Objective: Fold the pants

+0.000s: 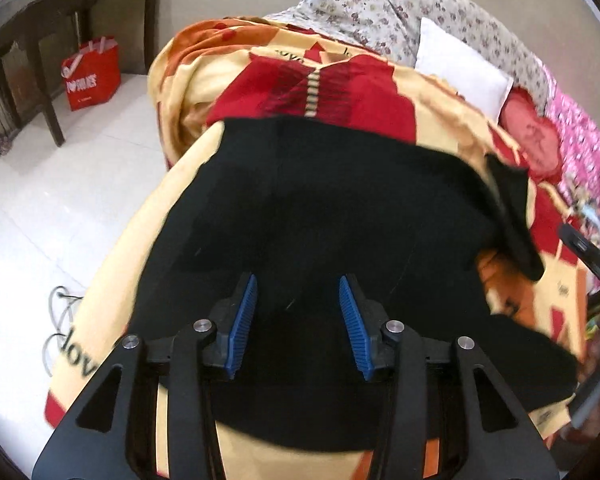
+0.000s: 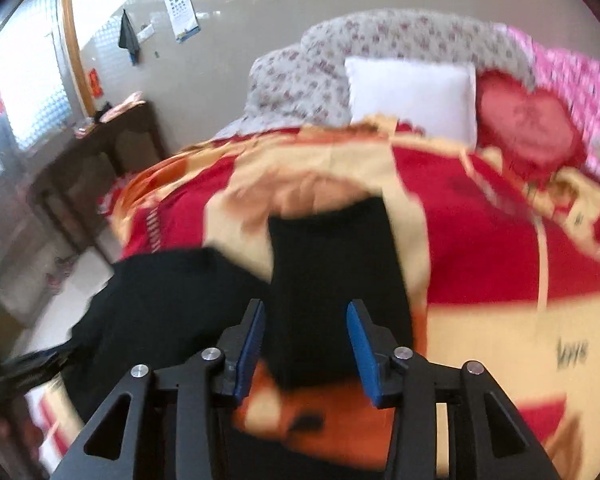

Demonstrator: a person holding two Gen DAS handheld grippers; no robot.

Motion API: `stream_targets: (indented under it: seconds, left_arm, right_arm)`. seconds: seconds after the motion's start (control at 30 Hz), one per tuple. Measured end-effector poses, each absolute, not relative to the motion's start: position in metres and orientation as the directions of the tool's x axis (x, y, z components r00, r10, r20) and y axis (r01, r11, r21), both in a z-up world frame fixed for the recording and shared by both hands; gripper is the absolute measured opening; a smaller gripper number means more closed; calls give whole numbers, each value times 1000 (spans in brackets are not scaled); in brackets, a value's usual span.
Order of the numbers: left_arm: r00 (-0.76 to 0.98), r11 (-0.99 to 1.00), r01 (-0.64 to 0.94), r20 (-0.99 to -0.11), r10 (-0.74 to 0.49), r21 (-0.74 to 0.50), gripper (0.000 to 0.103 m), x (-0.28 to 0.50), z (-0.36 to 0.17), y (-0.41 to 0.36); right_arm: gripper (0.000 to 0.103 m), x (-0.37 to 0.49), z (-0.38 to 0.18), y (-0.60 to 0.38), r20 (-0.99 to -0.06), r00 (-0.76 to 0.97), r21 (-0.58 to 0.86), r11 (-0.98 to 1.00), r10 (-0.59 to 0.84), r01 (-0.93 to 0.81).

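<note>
1. The black pants (image 1: 320,208) lay spread on the patterned bedspread (image 1: 204,80), with one leg (image 2: 332,280) apparently stretched up the bed.
2. The left claw (image 1: 298,324) and right claw (image 2: 306,350) both gaped wide, holding nothing.
3. Judged barely begun: most folds remained.

Left wrist view: looks down from close above the black pants (image 1: 320,208), facing the headboard end; floor at frame left.
Right wrist view: close over the bedspread (image 2: 480,232), facing the pillows.
Shared: pants, bedspread, white pillow (image 1: 460,68).
</note>
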State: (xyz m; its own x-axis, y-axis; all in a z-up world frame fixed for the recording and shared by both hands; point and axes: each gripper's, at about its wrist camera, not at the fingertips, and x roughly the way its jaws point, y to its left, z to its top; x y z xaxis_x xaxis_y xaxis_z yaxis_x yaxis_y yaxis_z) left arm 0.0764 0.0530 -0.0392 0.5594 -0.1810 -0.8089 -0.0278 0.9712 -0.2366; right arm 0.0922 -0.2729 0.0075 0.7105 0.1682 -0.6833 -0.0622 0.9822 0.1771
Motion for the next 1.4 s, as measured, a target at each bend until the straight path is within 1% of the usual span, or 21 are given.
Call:
stream_targets:
  seconds: [0.13, 0.17, 0.2, 0.23, 0.27, 0.3, 0.33, 0.4, 0.47, 0.57, 0.6, 0.63, 0.7, 0.8, 0.87, 0.9, 0.93, 0.97, 1.1, 1.27, 1.4]
  left_arm:
    - [557, 965, -28, -806, -201, -260, 43, 90, -40, 45]
    - [553, 965, -27, -808, -203, -261, 43, 90, -41, 42]
    - [547, 965, -28, -812, -205, -262, 43, 92, -42, 41]
    - [538, 964, -29, -817, -208, -264, 43, 94, -45, 39]
    - [532, 964, -29, -820, -210, -265, 43, 95, -46, 39]
    - [527, 964, -29, -823, -211, -265, 43, 97, -48, 38]
    - [524, 964, -28, -826, -210, -263, 43, 97, -48, 38]
    - [527, 964, -33, -824, -208, -265, 43, 98, -48, 41]
    - [528, 959, -52, -823, -211, -279, 43, 100, -48, 45]
    - [526, 929, -67, -804, -278, -365, 43, 105, -46, 51]
    - [527, 924, -67, -799, -289, -377, 48, 107, -45, 50]
    - [531, 914, -62, -789, -309, -400, 57, 108, -43, 50]
    - [538, 895, -57, -769, -346, -442, 64, 111, -41, 48]
    - [539, 874, -48, -749, -385, -484, 64, 120, -37, 46]
    - [552, 867, -69, -743, -379, -494, 65, 130, -35, 48]
    - [554, 860, -85, -741, -379, -503, 67, 135, -34, 50]
    - [553, 845, -98, -734, -393, -526, 74, 141, -35, 53]
    - [550, 829, -104, -727, -412, -549, 78, 145, -35, 55]
    - [513, 780, -154, -724, -462, -607, 79, 169, -39, 56]
    - [485, 757, -211, -738, -469, -619, 79, 193, -43, 50]
    - [504, 786, -229, -761, -409, -574, 79, 212, -38, 37]
  right_arm:
    - [45, 144, -9, -243, -740, 661, 100, 992, 124, -75]
    - [45, 156, -18, -232, -751, 654, 52, 995, 92, -81]
    - [45, 166, -27, -222, -759, 650, -27, 996, 31, -79]
    - [42, 175, -35, -218, -762, 647, -87, 993, -16, -78]
    - [23, 179, -41, -219, -764, 644, -114, 991, -40, -74]
    - [15, 181, -46, -226, -771, 636, -97, 993, -34, -64]
    - [11, 180, -45, -241, -775, 631, -8, 998, 29, -56]
    - [6, 162, -31, -280, -723, 670, 200, 979, 169, -31]
    - [6, 138, -12, -308, -674, 717, 254, 967, 178, -1]
    - [6, 91, 10, -358, -603, 780, 331, 942, 165, 58]
    - [6, 77, 13, -373, -592, 792, 347, 934, 151, 82]
    - [6, 63, 14, -390, -586, 800, 364, 925, 133, 113]
    - [6, 46, 10, -410, -587, 800, 390, 909, 123, 146]
    - [6, 25, -8, -428, -595, 788, 452, 877, 158, 165]
    - [6, 19, -18, -431, -612, 775, 451, 874, 155, 182]
    - [6, 19, -24, -431, -618, 771, 453, 871, 154, 189]
    - [6, 18, -29, -432, -617, 770, 467, 864, 165, 189]
    - [6, 18, -32, -432, -614, 771, 476, 859, 173, 187]
    - [6, 19, -30, -435, -596, 781, 485, 858, 184, 168]
    - [6, 19, -29, -437, -587, 785, 493, 857, 198, 153]
    - [6, 16, -32, -440, -577, 789, 512, 847, 213, 146]
